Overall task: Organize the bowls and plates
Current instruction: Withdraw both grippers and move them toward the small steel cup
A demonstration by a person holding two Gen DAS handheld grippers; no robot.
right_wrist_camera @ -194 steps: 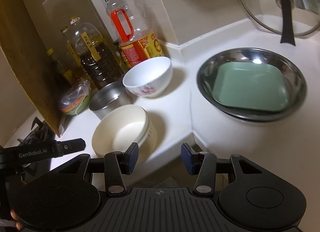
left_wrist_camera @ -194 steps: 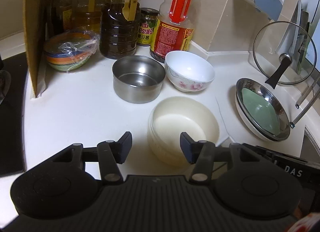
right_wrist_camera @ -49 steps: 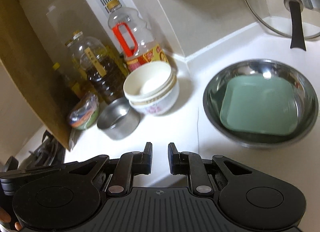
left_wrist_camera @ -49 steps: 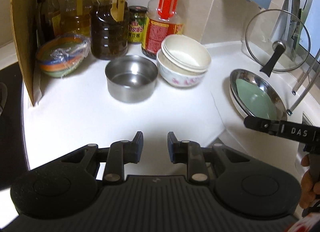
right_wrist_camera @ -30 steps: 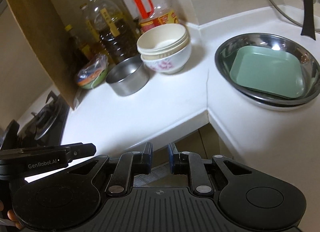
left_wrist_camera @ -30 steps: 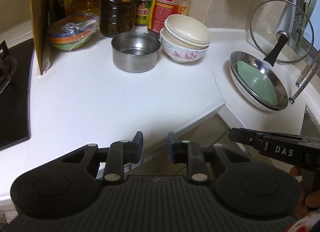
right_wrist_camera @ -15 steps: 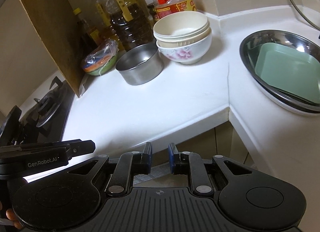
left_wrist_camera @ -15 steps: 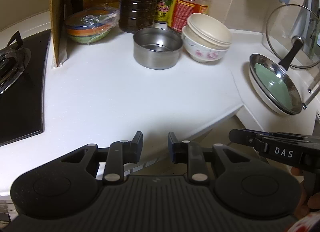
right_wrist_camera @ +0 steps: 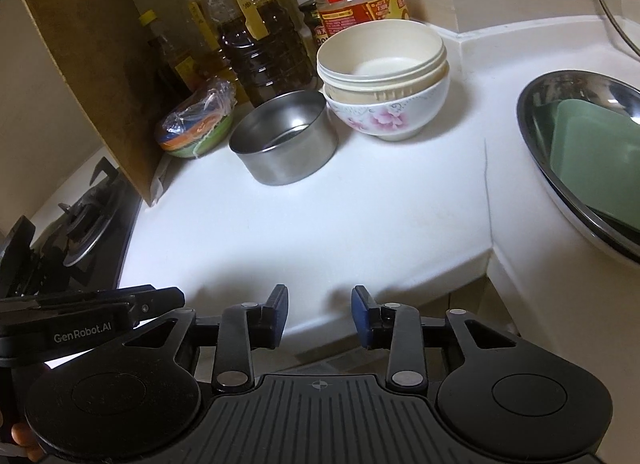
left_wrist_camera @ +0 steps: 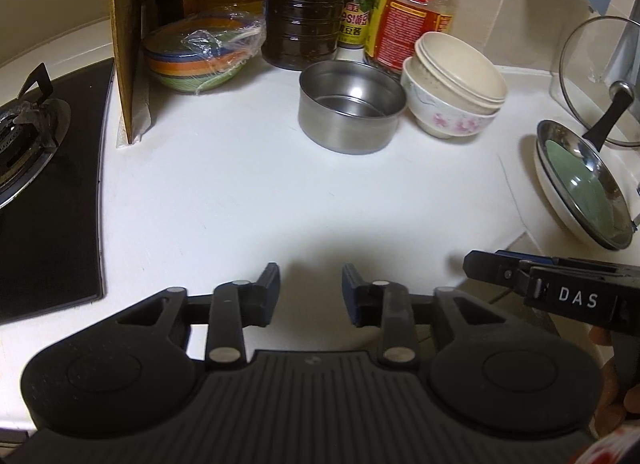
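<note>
Cream bowls (left_wrist_camera: 460,71) (right_wrist_camera: 382,57) sit nested inside a white floral bowl (left_wrist_camera: 450,119) (right_wrist_camera: 394,111) at the back of the white counter. A steel bowl (left_wrist_camera: 352,111) (right_wrist_camera: 284,147) stands just left of them. A green square plate (left_wrist_camera: 580,187) (right_wrist_camera: 592,151) lies in a steel basin (left_wrist_camera: 546,139) (right_wrist_camera: 536,103) at the right. My left gripper (left_wrist_camera: 310,290) is open and empty above the counter's front part. My right gripper (right_wrist_camera: 319,314) is open and empty over the counter's front edge.
Oil and sauce bottles (left_wrist_camera: 304,11) (right_wrist_camera: 256,31) line the back wall. Wrapped coloured bowls (left_wrist_camera: 200,51) (right_wrist_camera: 196,123) sit beside a cardboard panel (left_wrist_camera: 126,35). A gas hob (left_wrist_camera: 36,167) (right_wrist_camera: 76,223) is at the left. A glass lid (left_wrist_camera: 600,79) leans at the right.
Both grippers have moved forward over the counter after pulling back, and their jaws have opened a little wider. The bowls and plates have not moved in the last second.
</note>
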